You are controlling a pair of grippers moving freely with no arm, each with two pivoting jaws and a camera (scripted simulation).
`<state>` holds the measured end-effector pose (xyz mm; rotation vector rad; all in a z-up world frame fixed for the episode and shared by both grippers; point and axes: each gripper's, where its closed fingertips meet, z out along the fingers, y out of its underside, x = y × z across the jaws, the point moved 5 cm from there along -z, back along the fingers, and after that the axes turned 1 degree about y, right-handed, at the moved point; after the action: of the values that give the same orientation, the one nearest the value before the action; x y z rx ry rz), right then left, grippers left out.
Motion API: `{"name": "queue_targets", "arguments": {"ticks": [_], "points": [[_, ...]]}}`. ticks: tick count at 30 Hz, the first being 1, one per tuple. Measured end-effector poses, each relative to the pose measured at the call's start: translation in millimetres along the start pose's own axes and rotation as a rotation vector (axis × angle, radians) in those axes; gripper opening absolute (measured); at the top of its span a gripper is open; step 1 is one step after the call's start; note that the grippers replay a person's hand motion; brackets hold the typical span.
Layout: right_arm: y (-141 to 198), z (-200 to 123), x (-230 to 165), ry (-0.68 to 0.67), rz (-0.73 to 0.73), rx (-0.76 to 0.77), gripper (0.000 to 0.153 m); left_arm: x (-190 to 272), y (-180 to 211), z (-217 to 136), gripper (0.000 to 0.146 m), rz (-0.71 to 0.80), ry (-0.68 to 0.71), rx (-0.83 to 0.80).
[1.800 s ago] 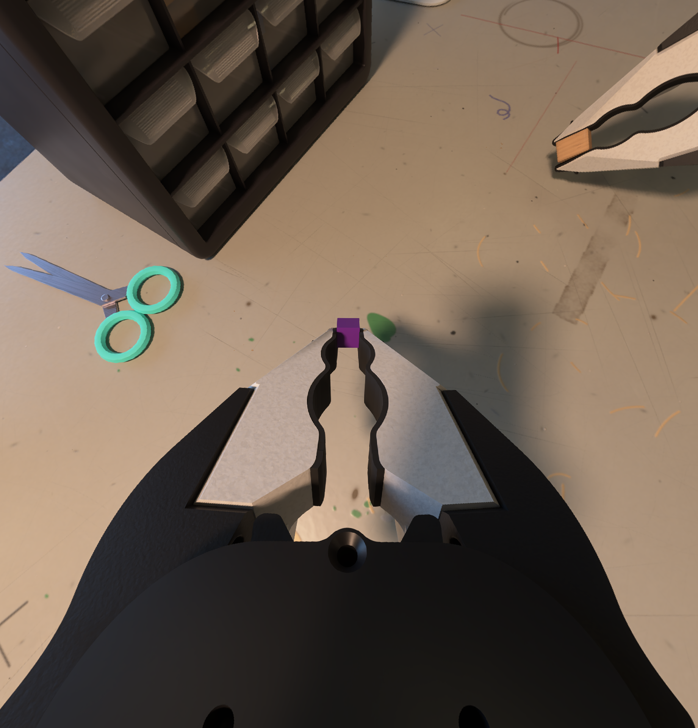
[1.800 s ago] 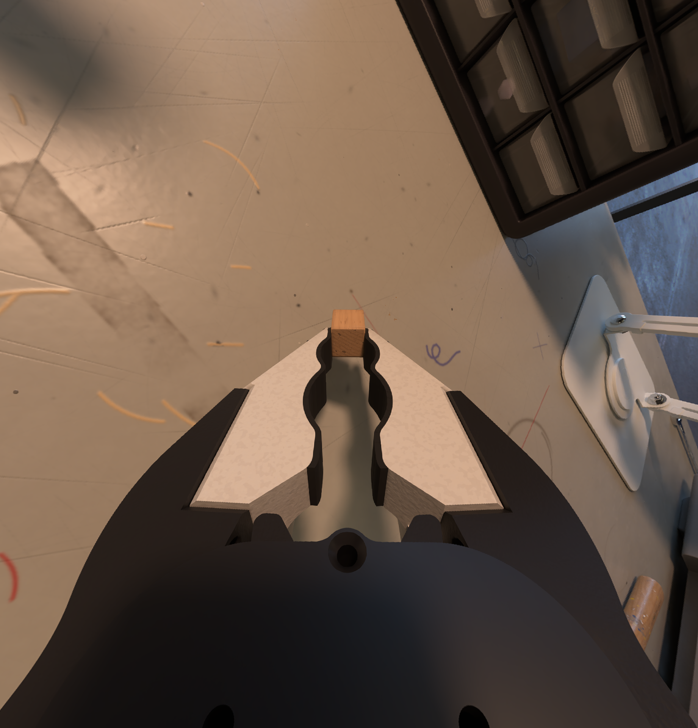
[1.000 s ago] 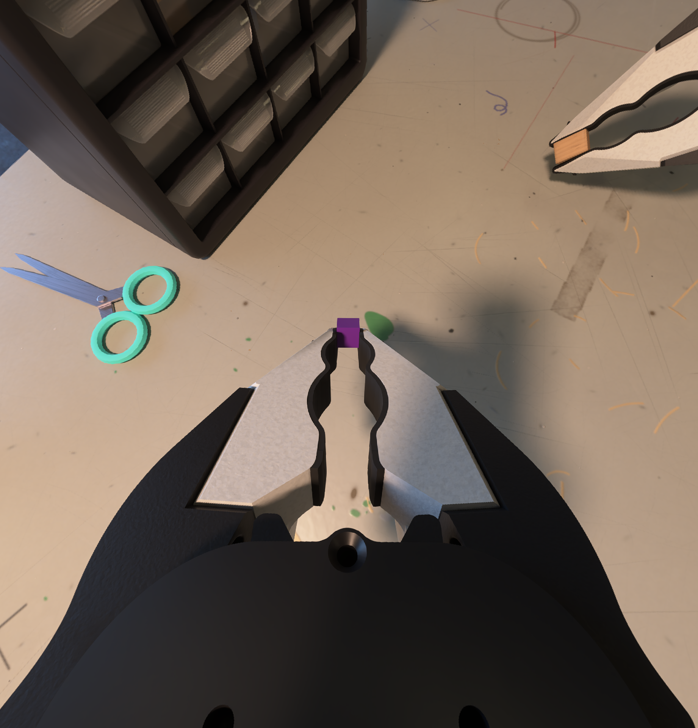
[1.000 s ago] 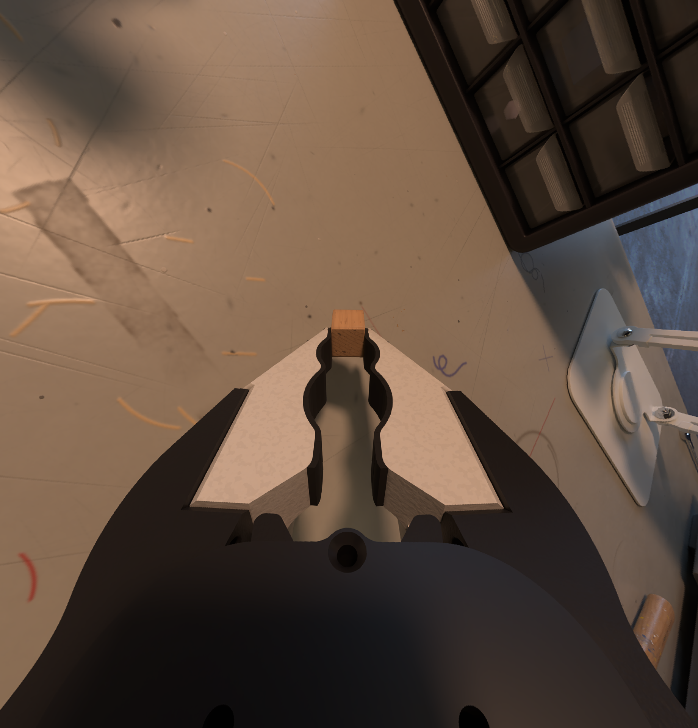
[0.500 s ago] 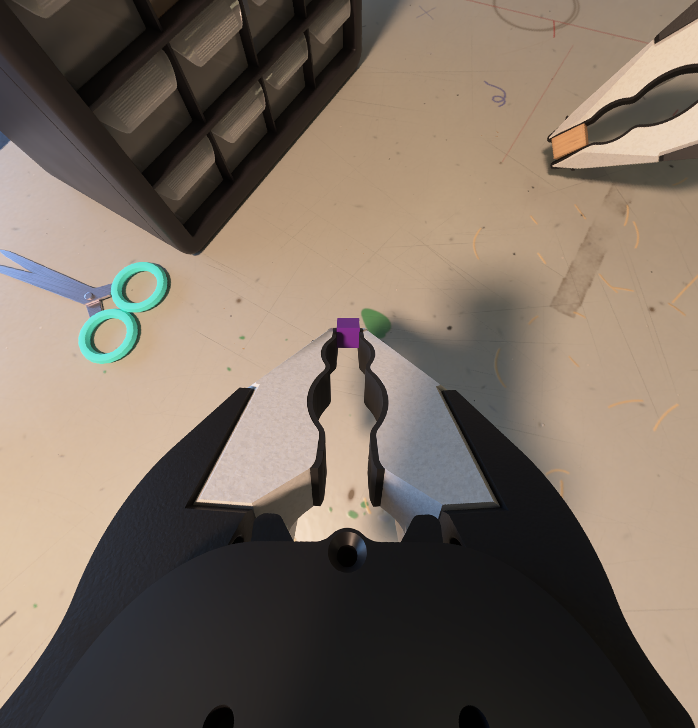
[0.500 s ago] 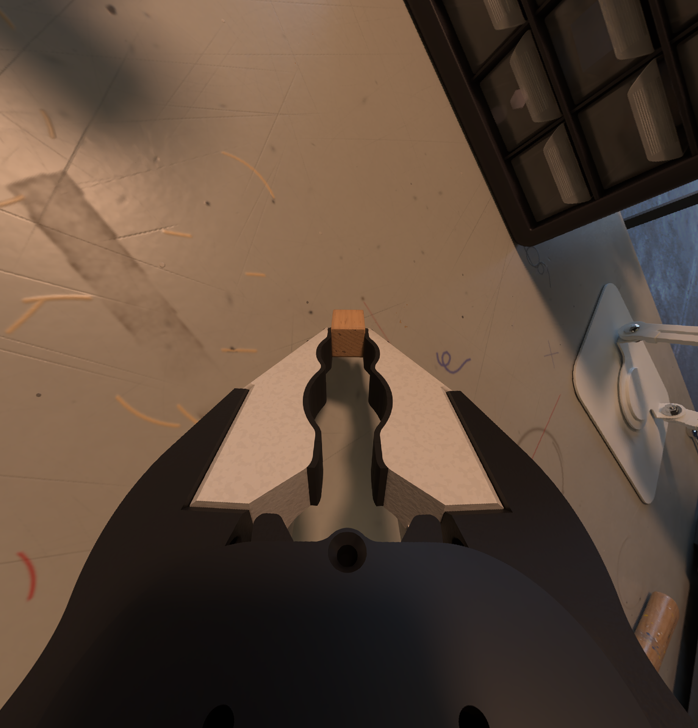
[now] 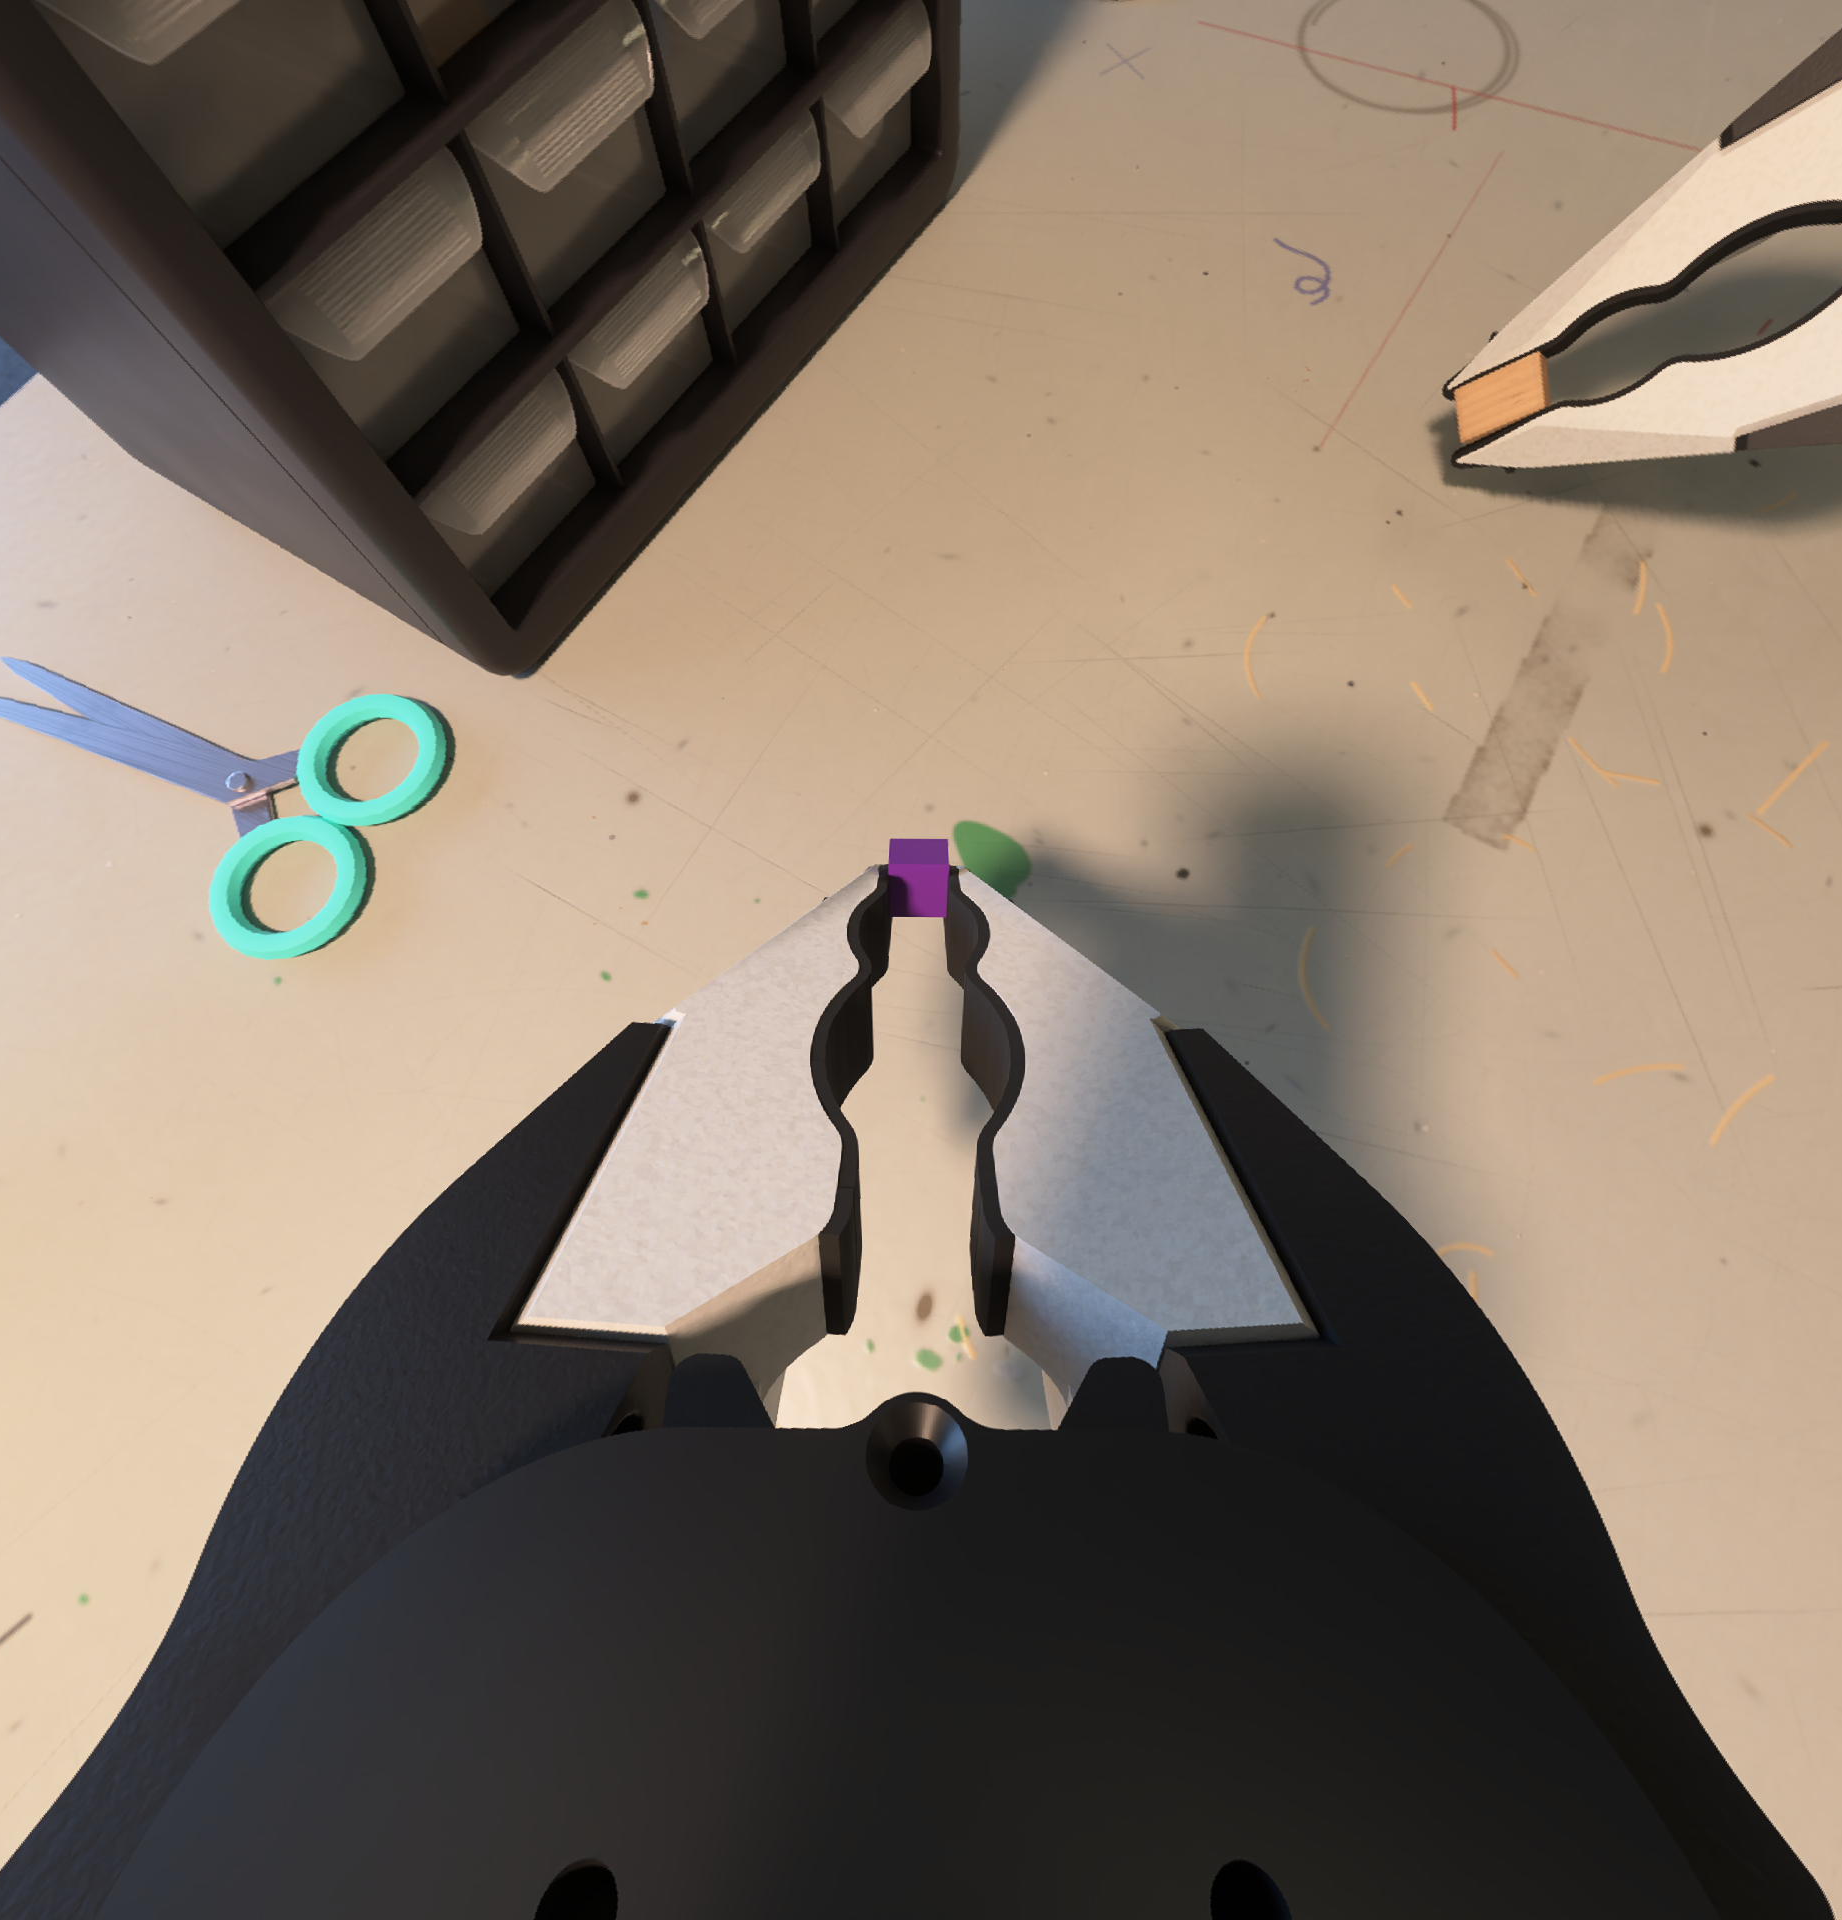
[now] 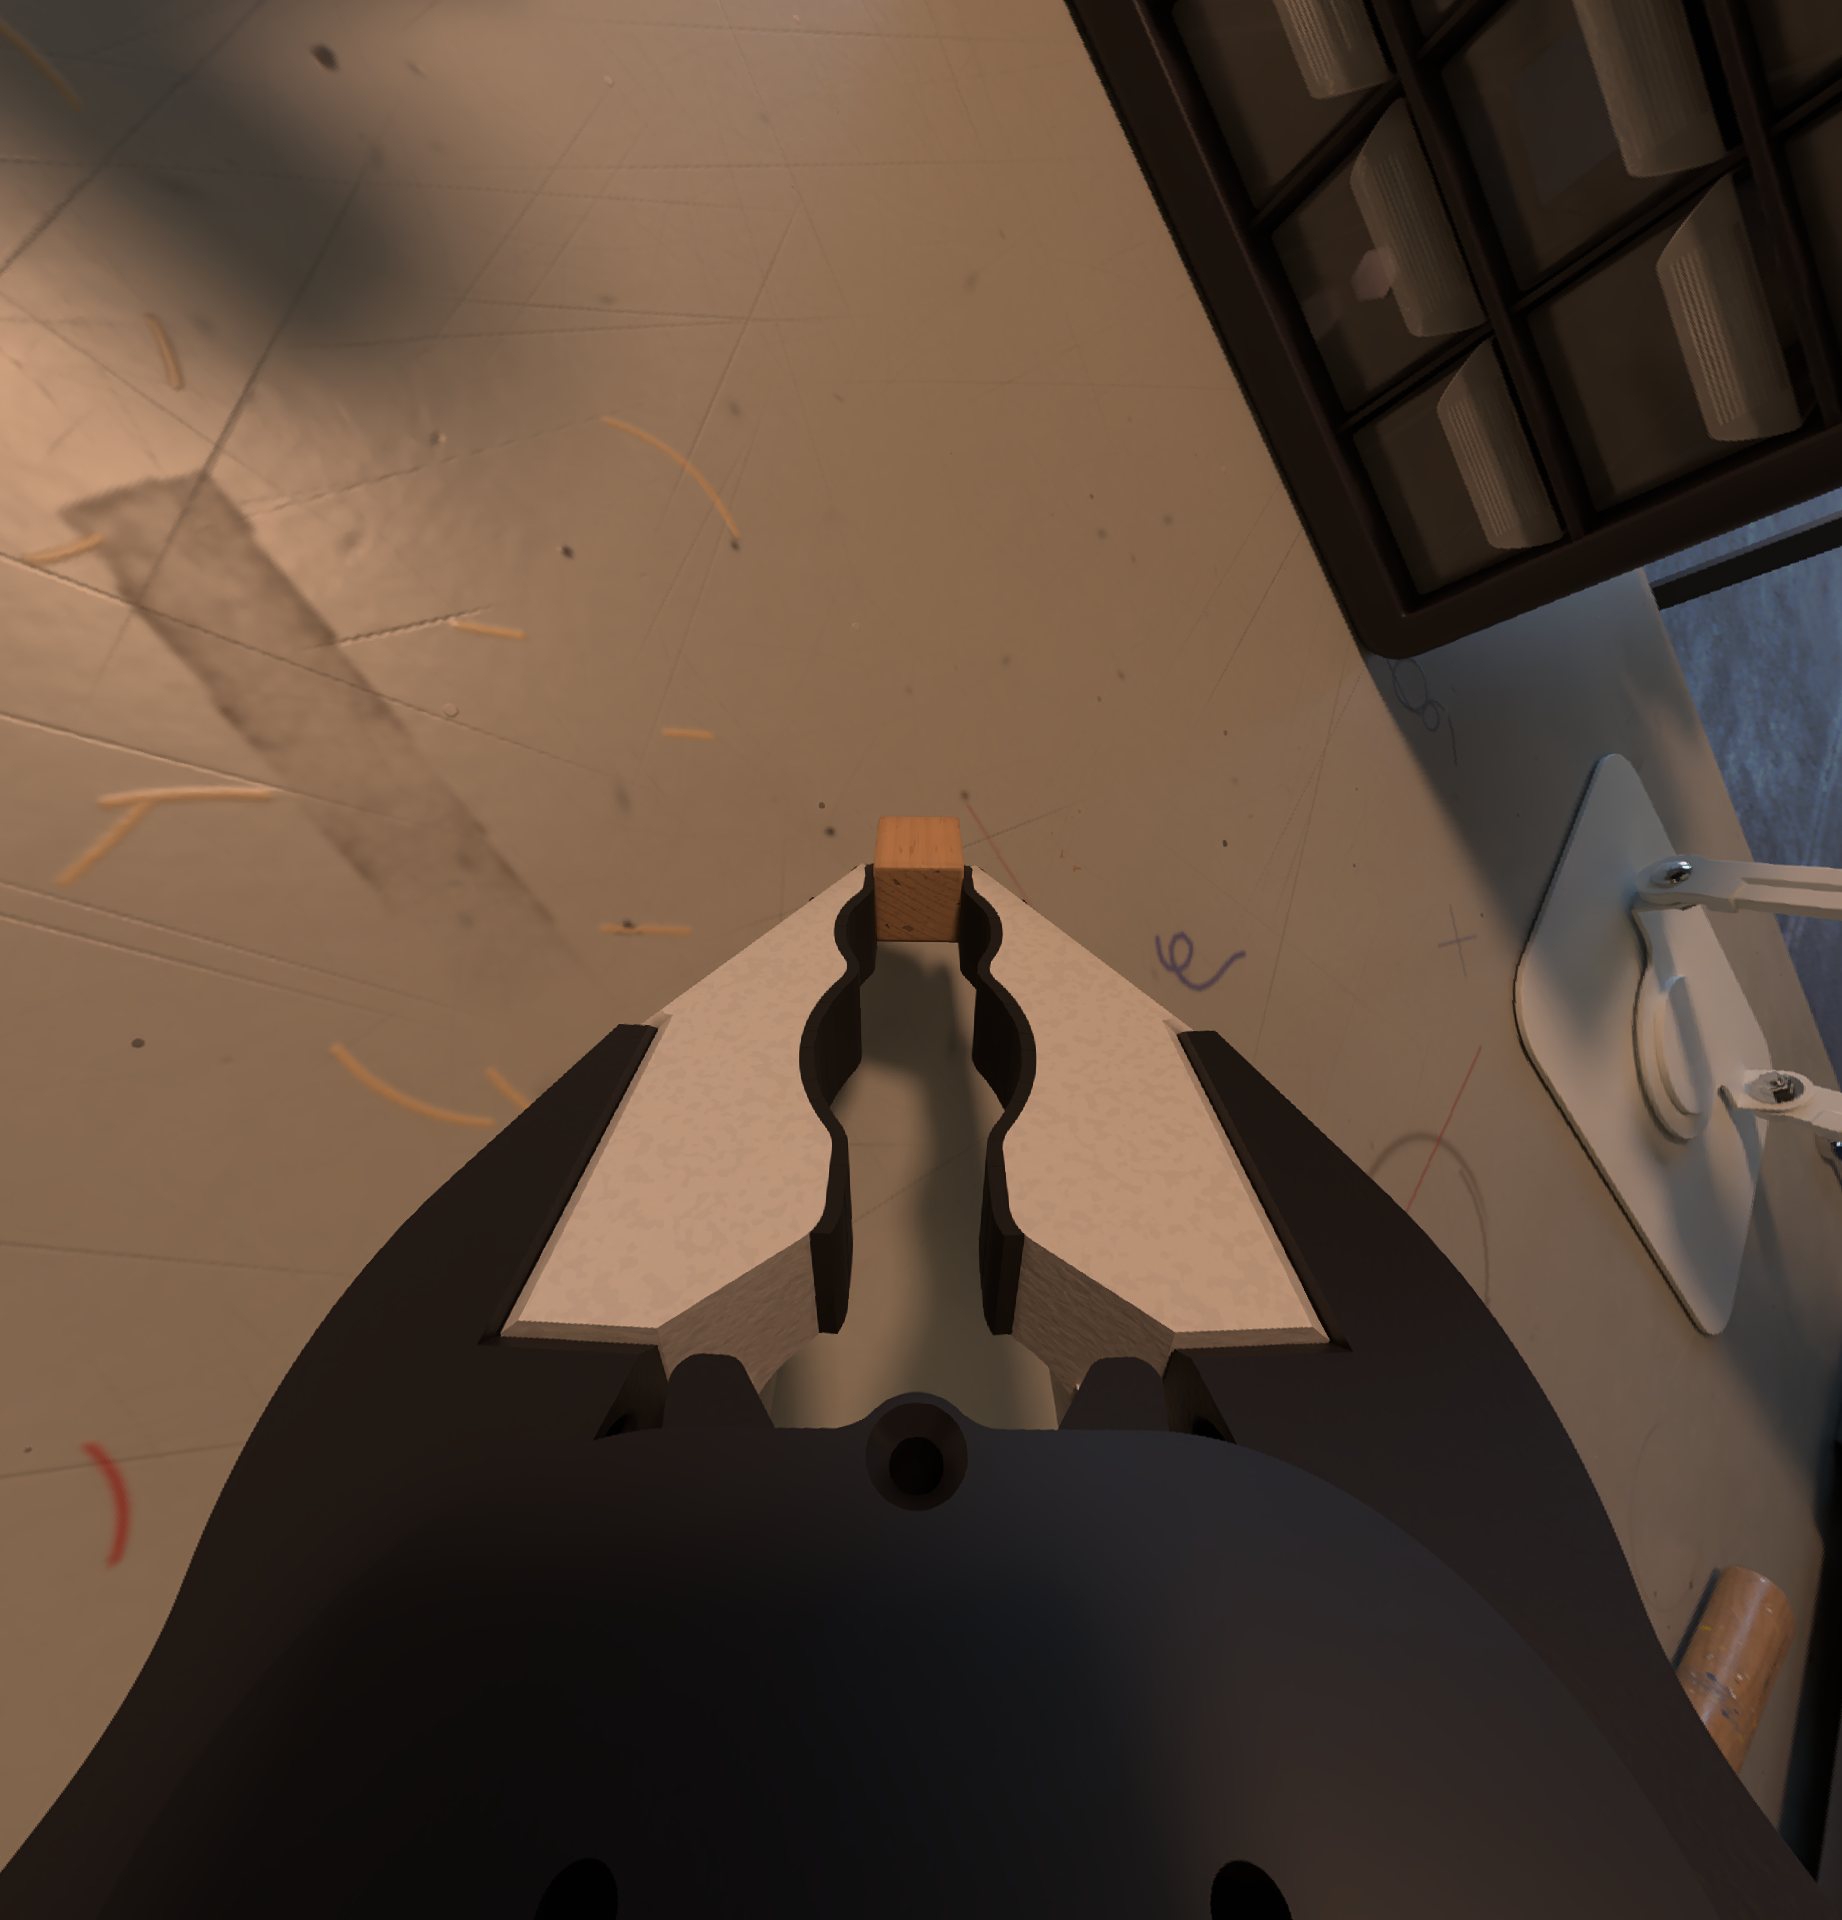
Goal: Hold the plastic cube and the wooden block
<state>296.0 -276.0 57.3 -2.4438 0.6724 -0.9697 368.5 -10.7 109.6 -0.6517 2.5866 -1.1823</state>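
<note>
Clearly, a small purple plastic cube (image 7: 918, 881) is pinched at the very tips of the left gripper (image 7: 918, 891), whose jaws are drawn in narrow against the cube's two sides. The cube is carried above the tan, scratched workbench (image 7: 896, 520), clear of its surface, and a green paint blot (image 7: 990, 854) is seen on the bench just behind and to the right of it.

In the same way, a wooden block (image 8: 918, 879) is clamped between the tips of the right gripper (image 8: 918, 894), the jaws being closed narrowly on its left and right faces. In the left wrist view the right gripper (image 7: 1462, 410) is seen at the upper right, with the wooden block (image 7: 1502, 396) gripped at its tip, held off the bench and well apart from the cube.

A dark parts cabinet (image 7: 460, 301) with rows of translucent drawers is stood on the bench at the upper left of the left wrist view, and the same cabinet (image 8: 1582, 301) is shown at the upper right of the right wrist view. Scissors (image 7: 242, 790) with mint-green handles are laid flat on the bench near the cabinet's corner, blades slightly parted. A grey smear (image 8: 304, 686) and scattered orange shavings are marked across the bench. A white lamp base plate (image 8: 1623, 1049) is fixed near the bench's right edge, and a wooden handle (image 8: 1727, 1673) is partly seen at the lower right.
</note>
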Motion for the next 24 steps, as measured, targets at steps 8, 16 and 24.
{"name": "queue_targets", "arguments": {"ticks": [8,16,24], "points": [[-0.8,-0.8,-0.6,-0.006,0.009,0.001,0.014,-0.6,-0.2,-0.4,0.009,0.004,-0.008,0.0],[-5.3,-3.2,-2.3,-0.035,0.053,0.026,0.014,0.3,0.1,0.0,0.009,0.006,-0.007,-0.004],[-4.1,-2.4,-2.8,-0.048,0.08,0.009,0.014,1.1,0.8,1.1,0.009,0.009,-0.004,-0.009]]}}
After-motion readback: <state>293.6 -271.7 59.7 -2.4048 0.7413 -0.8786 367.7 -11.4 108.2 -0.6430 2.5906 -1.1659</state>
